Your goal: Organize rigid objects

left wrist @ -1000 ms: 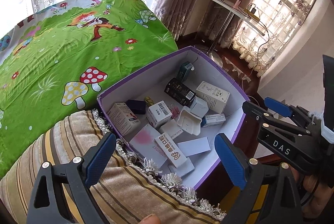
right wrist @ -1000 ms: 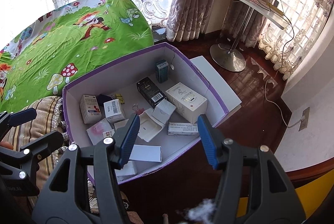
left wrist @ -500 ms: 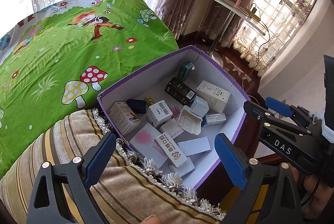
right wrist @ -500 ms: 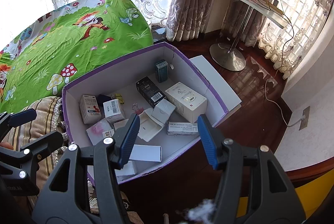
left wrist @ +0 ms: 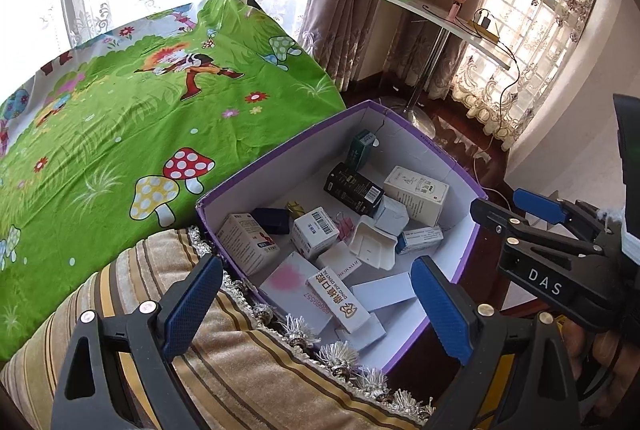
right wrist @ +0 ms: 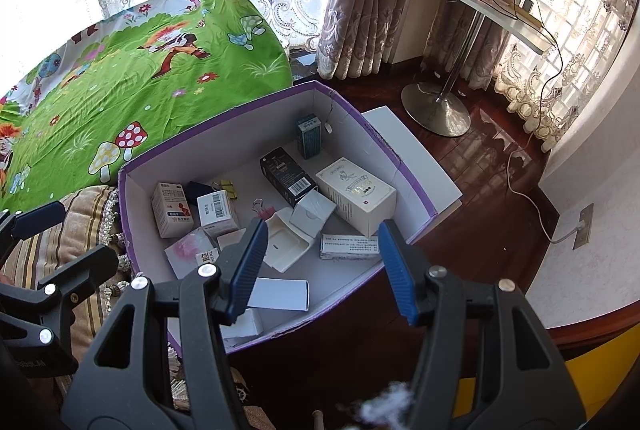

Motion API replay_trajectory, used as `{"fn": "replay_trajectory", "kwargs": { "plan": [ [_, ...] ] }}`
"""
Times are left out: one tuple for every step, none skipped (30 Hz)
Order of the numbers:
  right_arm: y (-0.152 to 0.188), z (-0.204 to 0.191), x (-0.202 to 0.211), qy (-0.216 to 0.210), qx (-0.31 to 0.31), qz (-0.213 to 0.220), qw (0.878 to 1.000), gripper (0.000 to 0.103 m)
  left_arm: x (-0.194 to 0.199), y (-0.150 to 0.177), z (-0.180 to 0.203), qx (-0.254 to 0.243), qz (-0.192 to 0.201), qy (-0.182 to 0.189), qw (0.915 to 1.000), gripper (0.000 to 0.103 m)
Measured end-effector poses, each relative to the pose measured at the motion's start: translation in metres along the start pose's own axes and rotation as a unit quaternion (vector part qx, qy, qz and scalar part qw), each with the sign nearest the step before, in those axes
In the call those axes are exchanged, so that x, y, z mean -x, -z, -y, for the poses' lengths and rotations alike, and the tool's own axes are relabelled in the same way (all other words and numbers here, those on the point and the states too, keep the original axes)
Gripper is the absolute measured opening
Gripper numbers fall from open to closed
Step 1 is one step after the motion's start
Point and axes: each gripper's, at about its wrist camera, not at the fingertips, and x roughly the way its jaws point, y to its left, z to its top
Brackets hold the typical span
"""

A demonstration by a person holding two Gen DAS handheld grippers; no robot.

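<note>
Hovering wide and empty, left tool (left wrist: 316, 304) and right tool (right wrist: 322, 270) over purple box (right wrist: 404, 171); jumbled cartons inside, black carton (right wrist: 288, 175) at 12 o'clock; lift singly, squarely.

Purple box (right wrist: 404, 169) open-topped; small cartons (right wrist: 352, 189) crowd floor.

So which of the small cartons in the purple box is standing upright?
The dark green carton in the box's far corner, against the back wall. It stands on end; the black and large white cartons lie flat.
</note>
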Motion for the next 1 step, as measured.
{"fn": "replay_trajectory", "kwargs": {
  "plan": [
    [0.0001, 0.0005, -0.0003, 0.0, -0.001, -0.001, 1.0, 0.061, -0.0006, -0.0008, 0.0001, 0.0, -0.002, 0.001, 1.0, 0.096]
  ]
}}
